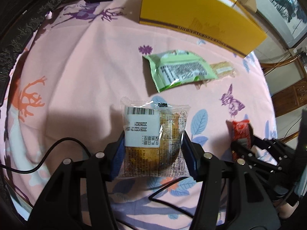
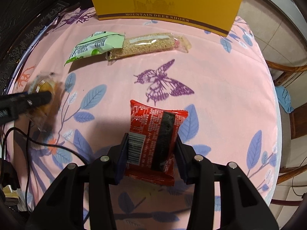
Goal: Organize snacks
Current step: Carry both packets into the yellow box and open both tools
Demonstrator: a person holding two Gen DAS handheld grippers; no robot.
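Snacks clamped: L hand-held gripper [image 1: 153,147] on cake pack [image 1: 153,134], R [image 2: 151,151] on red pack [image 2: 153,134], seemingly above cloth.

A home; floral pink tablecloth [image 2: 220,72], carved wooden chair [image 1: 291,95], framed picture [image 1: 287,7] (on the wall)

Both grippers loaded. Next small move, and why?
Probably carry both toward the yellow box. The left gripper grips the clear-wrapped pastry, the right gripper grips the red packet, and the box stands at the table's far edge, beyond the green packet.
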